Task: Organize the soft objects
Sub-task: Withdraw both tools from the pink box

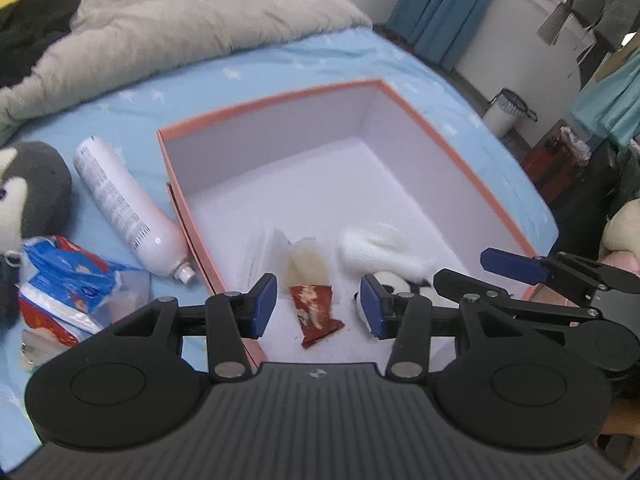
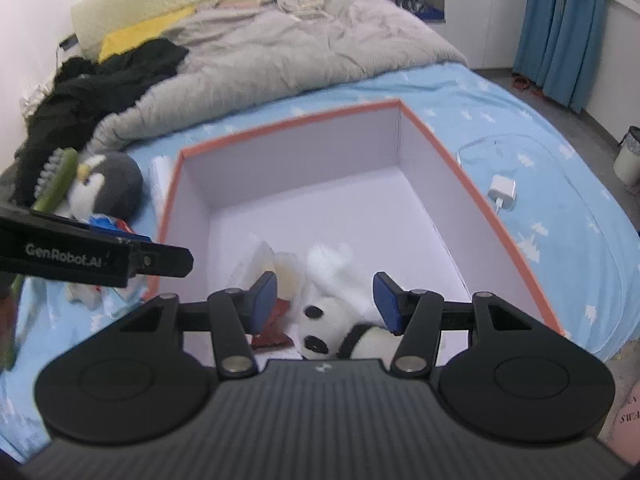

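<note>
An orange-rimmed box [image 1: 440,120] with a white inside stands on the blue bed sheet. In its near corner lie a red snack packet [image 1: 316,312], a clear wrapper [image 1: 304,260] and a white plush toy [image 1: 380,248] with black patches. My left gripper [image 1: 318,304] hovers open over the packet, pads apart from it. In the right wrist view my right gripper [image 2: 326,300] hangs open above the white plush toy [image 2: 332,316], not pressing it. The red snack packet [image 2: 276,336] shows beside its left pad. The box [image 2: 480,192] fills the middle of that view.
Left of the box lie a white spray bottle [image 1: 128,208], a blue-red packet [image 1: 64,292] and a grey penguin plush [image 2: 108,188] with a green brush [image 2: 56,180]. A white charger [image 2: 502,196] rests right of the box. A grey duvet [image 2: 280,48] and black clothes [image 2: 100,80] lie behind.
</note>
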`<state>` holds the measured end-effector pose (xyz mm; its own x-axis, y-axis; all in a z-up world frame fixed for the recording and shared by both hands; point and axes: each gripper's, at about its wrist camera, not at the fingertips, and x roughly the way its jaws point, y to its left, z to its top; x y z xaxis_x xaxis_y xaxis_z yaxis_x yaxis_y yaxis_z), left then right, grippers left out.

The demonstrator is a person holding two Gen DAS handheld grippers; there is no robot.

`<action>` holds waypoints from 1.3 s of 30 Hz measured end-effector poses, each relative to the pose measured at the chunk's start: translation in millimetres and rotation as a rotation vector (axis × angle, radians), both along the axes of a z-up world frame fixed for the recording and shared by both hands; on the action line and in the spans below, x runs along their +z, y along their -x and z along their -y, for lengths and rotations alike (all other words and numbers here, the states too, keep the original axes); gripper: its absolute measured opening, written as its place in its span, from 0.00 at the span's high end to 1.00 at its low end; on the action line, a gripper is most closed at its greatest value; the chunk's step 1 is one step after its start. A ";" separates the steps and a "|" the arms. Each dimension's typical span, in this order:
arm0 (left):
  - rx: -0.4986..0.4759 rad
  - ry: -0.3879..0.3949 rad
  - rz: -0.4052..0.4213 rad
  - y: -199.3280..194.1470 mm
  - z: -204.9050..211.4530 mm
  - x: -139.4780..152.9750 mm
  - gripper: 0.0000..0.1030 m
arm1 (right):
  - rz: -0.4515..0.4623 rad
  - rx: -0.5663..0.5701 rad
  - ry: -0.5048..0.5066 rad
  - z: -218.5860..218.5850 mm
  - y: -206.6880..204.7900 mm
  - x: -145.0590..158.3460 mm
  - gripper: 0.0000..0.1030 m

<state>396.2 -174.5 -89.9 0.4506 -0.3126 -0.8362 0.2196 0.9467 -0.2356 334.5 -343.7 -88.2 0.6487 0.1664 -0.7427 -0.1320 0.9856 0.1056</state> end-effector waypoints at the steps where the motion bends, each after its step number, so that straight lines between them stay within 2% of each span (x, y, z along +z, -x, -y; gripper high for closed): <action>1: 0.000 0.002 0.019 4.6 -2.0 6.8 0.49 | 0.013 0.000 -0.007 -1.2 2.6 4.6 0.46; 10: -0.004 0.012 0.210 60.0 -27.2 65.6 0.49 | 0.175 -0.003 -0.073 -15.7 42.3 50.3 0.46; 19: 0.029 0.021 0.336 119.8 -60.3 95.4 0.49 | 0.304 0.047 -0.111 -40.2 89.8 75.8 0.46; 23: 0.047 0.037 0.367 143.0 -77.2 101.3 0.49 | 0.327 0.064 -0.138 -50.9 106.8 75.2 0.46; 31: 0.049 -0.005 0.422 180.3 -94.4 104.1 0.49 | 0.346 0.138 -0.135 -76.3 136.2 69.7 0.46; 39: 0.090 0.031 0.401 210.5 -114.5 88.9 0.49 | 0.325 0.163 -0.138 -94.6 157.0 57.5 0.46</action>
